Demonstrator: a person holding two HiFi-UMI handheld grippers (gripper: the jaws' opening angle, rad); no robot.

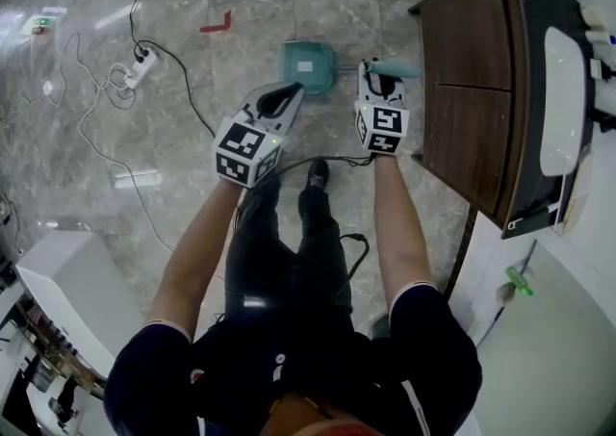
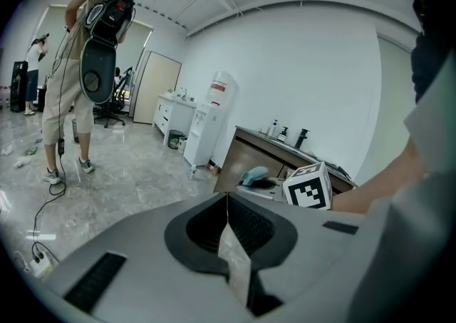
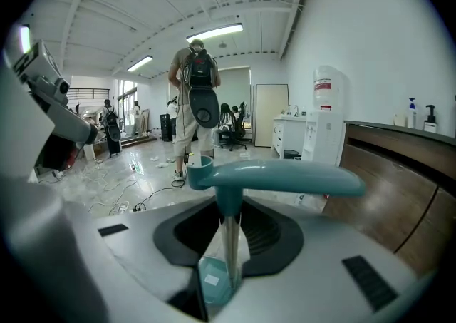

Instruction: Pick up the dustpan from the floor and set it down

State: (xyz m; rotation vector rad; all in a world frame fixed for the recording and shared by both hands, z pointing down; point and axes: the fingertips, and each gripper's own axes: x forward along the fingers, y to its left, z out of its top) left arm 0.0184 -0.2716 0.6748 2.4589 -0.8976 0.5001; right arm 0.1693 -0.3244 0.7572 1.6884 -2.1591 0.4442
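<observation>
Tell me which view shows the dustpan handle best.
Right gripper view: the handle spans the frame, its stem between the right gripper's jaws. Head view shows just a teal end past that gripper; left gripper view, a small teal sliver far off.

The head view looks steeply down from above the person onto the floor [image 1: 192, 20], both arms, the left gripper [image 1: 287, 92] and the right gripper [image 1: 378, 73]. Each gripper view sits just behind its own jaws and faces nearly level across the room. The right one has the dustpan [image 3: 285, 175] close before the lens. Both show the cabinet [image 2: 249, 154], the water dispenser [image 2: 214, 118] and a standing person [image 2: 85, 65].
</observation>
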